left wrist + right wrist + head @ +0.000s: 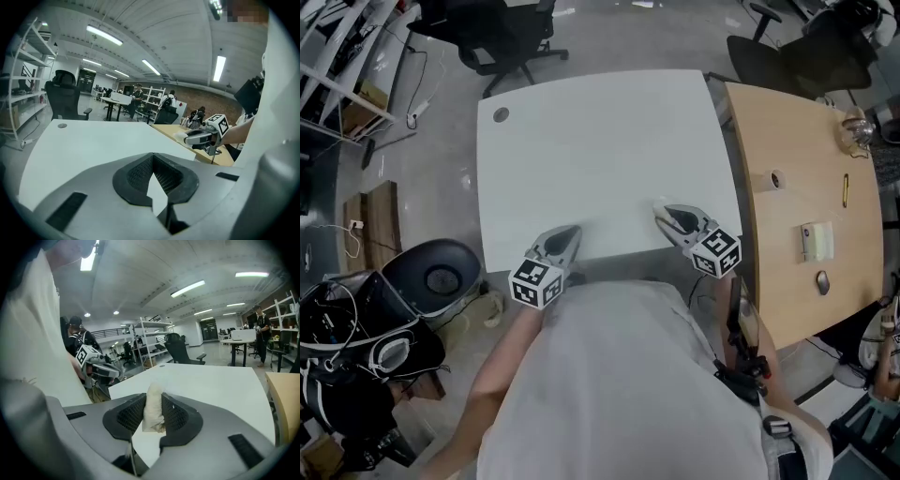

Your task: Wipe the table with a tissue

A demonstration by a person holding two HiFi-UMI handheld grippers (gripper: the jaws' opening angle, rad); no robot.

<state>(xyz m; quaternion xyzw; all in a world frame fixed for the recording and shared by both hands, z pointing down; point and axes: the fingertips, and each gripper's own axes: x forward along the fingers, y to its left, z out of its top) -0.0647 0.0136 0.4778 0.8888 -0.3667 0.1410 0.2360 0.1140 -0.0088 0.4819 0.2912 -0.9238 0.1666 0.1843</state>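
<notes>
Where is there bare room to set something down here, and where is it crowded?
The white table is bare nearly throughout, between the grommet at its far left corner and the near edge, where the left gripper and the right gripper with the tissue hover. The wooden table is busier along its right side: pen, white pack, mouse.

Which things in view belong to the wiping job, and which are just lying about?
Job: tissue, clamped in the right hand-held gripper; white table; left hand-held gripper, open and empty.
Lying about: wooden table with yellow pen and mouse; black office chair; black bag on the floor.
</notes>
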